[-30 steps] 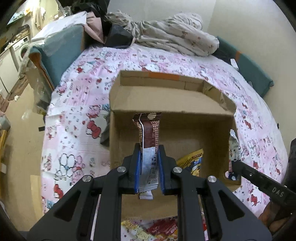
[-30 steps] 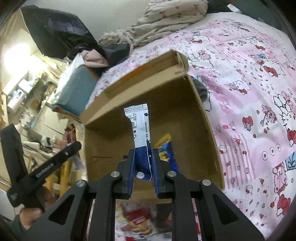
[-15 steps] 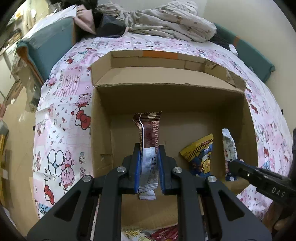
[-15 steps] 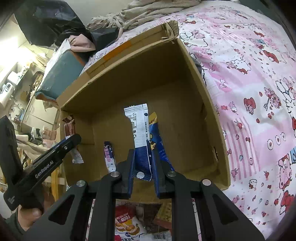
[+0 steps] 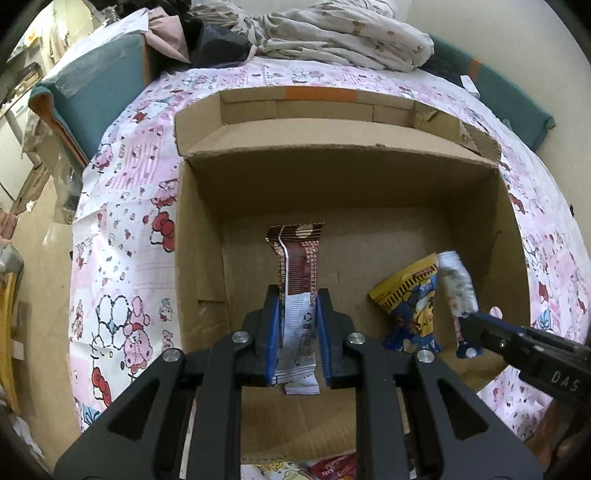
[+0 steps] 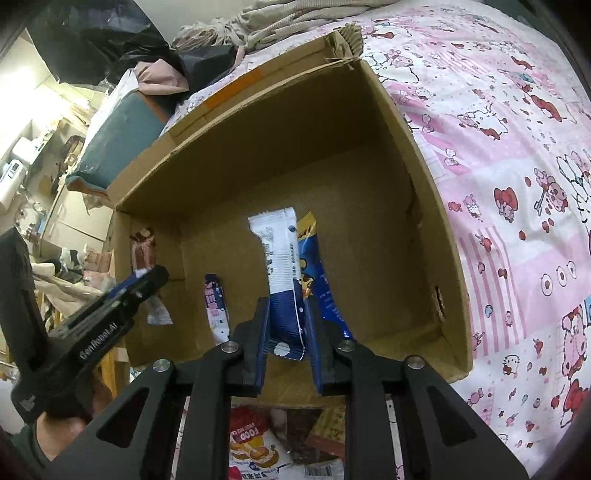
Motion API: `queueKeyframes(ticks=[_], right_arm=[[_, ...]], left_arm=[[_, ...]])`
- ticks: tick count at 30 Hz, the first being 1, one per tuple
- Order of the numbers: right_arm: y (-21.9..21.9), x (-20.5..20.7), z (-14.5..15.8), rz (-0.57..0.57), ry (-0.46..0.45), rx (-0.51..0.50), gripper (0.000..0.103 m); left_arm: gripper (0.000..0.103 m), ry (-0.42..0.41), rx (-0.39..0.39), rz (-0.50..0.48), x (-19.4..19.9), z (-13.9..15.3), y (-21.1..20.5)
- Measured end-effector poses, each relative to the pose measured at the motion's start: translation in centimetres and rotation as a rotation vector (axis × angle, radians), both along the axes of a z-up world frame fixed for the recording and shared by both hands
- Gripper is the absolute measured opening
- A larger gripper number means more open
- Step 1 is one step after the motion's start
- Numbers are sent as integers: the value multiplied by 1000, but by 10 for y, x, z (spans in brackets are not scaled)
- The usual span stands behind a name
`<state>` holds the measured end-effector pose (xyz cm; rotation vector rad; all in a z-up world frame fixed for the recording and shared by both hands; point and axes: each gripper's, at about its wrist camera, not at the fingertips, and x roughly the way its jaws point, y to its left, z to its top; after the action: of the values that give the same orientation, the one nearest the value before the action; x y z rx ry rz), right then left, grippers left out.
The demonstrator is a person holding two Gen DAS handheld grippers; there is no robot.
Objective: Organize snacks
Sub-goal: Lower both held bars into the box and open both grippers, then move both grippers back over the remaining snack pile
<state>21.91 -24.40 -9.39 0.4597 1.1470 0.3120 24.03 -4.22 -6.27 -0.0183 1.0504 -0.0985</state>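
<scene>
Both hands have come down into the open brown cardboard box [image 5: 207,236] on the bed. The left gripper [image 5: 297,332] pinches a brown-and-white snack bar wrapper [image 5: 297,266]; the right gripper [image 6: 286,332] pinches a white-and-blue snack packet [image 6: 279,258]. Jaws are just starting to ease, so release looks near.

An open cardboard box [image 5: 199,229] sits on the bed sheet [image 5: 122,258], bedding [image 5: 332,33] heaped behind it. Inside, a snack bar [image 5: 297,266] stands left of a snack bag [image 5: 413,295]; more snack packets [image 6: 255,443] lie before the box.
</scene>
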Motion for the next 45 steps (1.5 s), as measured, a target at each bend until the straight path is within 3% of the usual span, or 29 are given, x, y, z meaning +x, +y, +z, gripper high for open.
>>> queueKeyframes(ticks=[3,6,8,10,14,18,22,30,38,45], right_arm=[[-1,1,1,-7,5,21,22],[-4,0,6,-11,-19,21,26],[-7,-1,10,-19,-34,34,38],[-9,-3,14,-36,-51,44,72],[-12,-6,23,-62,-79,48,82],[-16,-10,27,-79,-77,64,88],[-19,-19,35,-84,-83,72,89],[-29,-50,50,-100,-91,70,90],[-37,-81,26,-143,64,86,90],[-37,-105,24,-160,80,75,90]], left_arm=[[24,-3,-19,-9,-2,1,-1],[42,-15,-21,-7,-5,4,-1],[58,-34,-20,-2,-7,9,0],[69,-61,-25,3,-10,15,2],[84,-93,-50,4,-16,25,6],[85,-93,-52,-4,-22,32,9],[95,-109,-64,15,-32,42,17],[96,-65,-81,31,-60,48,33],[96,10,-103,116,-88,41,58],[96,40,-93,179,-109,37,78]])
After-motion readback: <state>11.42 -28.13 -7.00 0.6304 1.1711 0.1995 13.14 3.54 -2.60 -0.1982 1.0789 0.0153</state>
